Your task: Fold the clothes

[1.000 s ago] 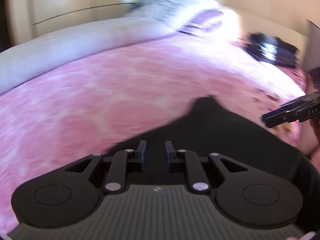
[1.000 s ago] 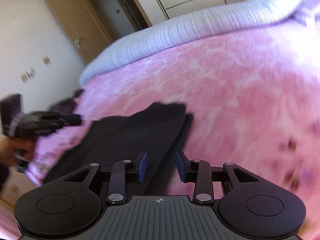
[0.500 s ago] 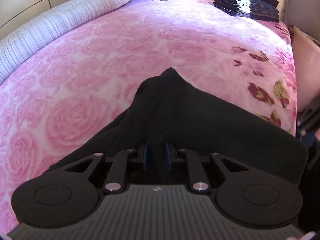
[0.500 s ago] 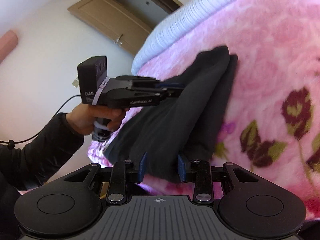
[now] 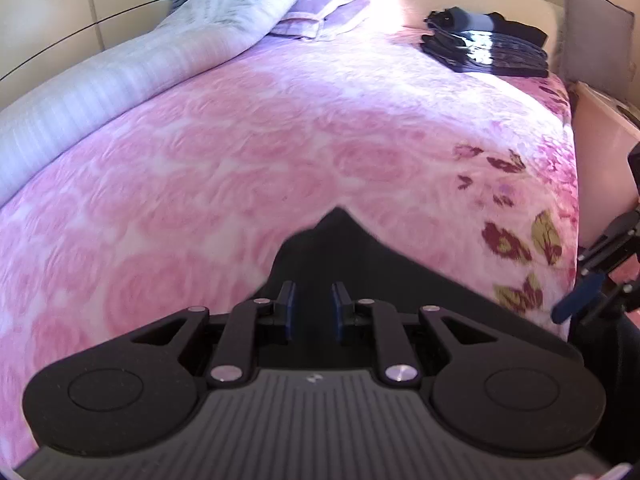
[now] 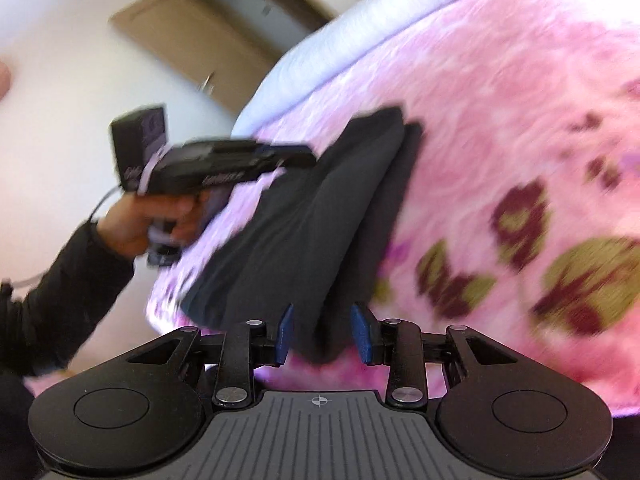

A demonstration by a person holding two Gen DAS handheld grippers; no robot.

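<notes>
Over on the left wrist cam, looking down at a black garment (image 5: 360, 256) lying at the near edge of the pink rose blanket (image 5: 240, 160), left gripper (image 5: 312, 312) right over it, pads nearly together but too dark to tell whether pinching cloth; folded dark clothes (image 5: 484, 46) stacked at the far corner. On the right wrist cam, same garment hanging over the bed edge, near end sitting between the right gripper (image 6: 324, 332) pads, can't tell whether squeezed or just straddled

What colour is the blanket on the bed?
Pink with roses, blanket; clearest in the left wrist view.
</notes>
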